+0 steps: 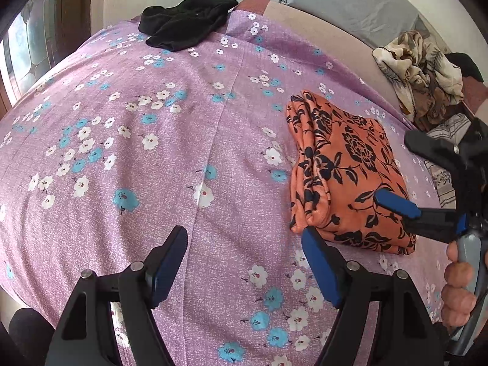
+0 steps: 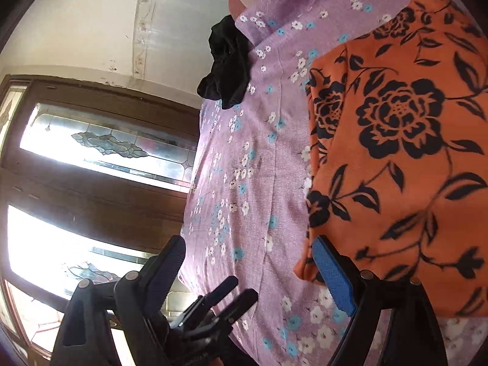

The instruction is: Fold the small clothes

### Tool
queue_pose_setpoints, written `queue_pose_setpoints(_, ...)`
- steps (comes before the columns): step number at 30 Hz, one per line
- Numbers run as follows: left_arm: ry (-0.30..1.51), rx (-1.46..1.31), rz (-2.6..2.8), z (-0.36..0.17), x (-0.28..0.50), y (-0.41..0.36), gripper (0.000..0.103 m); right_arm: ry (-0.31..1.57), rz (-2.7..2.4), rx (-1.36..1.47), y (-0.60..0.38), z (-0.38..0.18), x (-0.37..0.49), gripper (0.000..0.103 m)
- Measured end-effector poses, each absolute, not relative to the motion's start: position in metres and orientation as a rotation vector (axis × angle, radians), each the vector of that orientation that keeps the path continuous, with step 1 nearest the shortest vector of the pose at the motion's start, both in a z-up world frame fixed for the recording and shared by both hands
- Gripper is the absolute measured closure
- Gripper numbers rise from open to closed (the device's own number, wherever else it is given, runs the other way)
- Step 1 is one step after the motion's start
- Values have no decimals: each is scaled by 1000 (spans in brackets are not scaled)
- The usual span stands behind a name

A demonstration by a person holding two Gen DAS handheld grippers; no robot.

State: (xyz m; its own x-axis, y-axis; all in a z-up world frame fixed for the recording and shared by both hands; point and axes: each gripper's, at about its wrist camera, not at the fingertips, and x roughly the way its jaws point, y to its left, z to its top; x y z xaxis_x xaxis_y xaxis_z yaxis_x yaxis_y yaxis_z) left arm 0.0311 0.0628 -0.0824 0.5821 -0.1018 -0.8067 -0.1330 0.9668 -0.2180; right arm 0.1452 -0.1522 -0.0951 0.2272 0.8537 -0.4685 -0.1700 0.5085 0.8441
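A folded orange cloth with black flowers [image 1: 344, 170] lies on the purple flowered bedsheet [image 1: 152, 152] at the right. My left gripper [image 1: 244, 241] is open and empty above the sheet, just left of the cloth's near corner. My right gripper [image 1: 393, 170] is open over the cloth's near right edge, and one blue pad [image 1: 396, 202] rests over the fabric. In the right wrist view the orange cloth [image 2: 396, 152] fills the right side, my right gripper [image 2: 247, 253] stands open beside its edge, and the left gripper [image 2: 235, 292] shows low down.
A crumpled black garment [image 1: 186, 21] lies at the far edge of the bed, also in the right wrist view [image 2: 227, 67]. A heap of brown and cream clothes [image 1: 424, 73] sits far right. A grey pillow [image 1: 350, 0] lies behind. A window with leaded glass [image 2: 100, 146] is on the left.
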Motion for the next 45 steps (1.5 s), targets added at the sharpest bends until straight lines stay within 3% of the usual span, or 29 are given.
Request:
queue_pose_setpoints(8, 883, -160, 48, -45, 12, 36, 20, 1003, 532, 604, -226, -87, 69, 16)
queue_pose_setpoints(13, 872, -101, 58, -33, 6, 21, 20, 904, 362, 308, -225, -63, 23, 14)
queue_pose_setpoints(19, 858, -63, 69, -25, -2, 7, 20, 868, 127, 8, -217, -67, -2, 1)
queue_pose_setpoints(23, 858, -5, 101, -24, -3, 0, 8, 834, 58, -8, -223, -60, -8, 1)
queue_pose_setpoints(40, 845, 17, 76, -11, -1, -14, 8, 789, 90, -46, -213, -43, -9, 0)
queue_pose_setpoints(45, 828, -29, 39, -6, -2, -14, 0, 786, 89, -61, -212, -40, -10, 0)
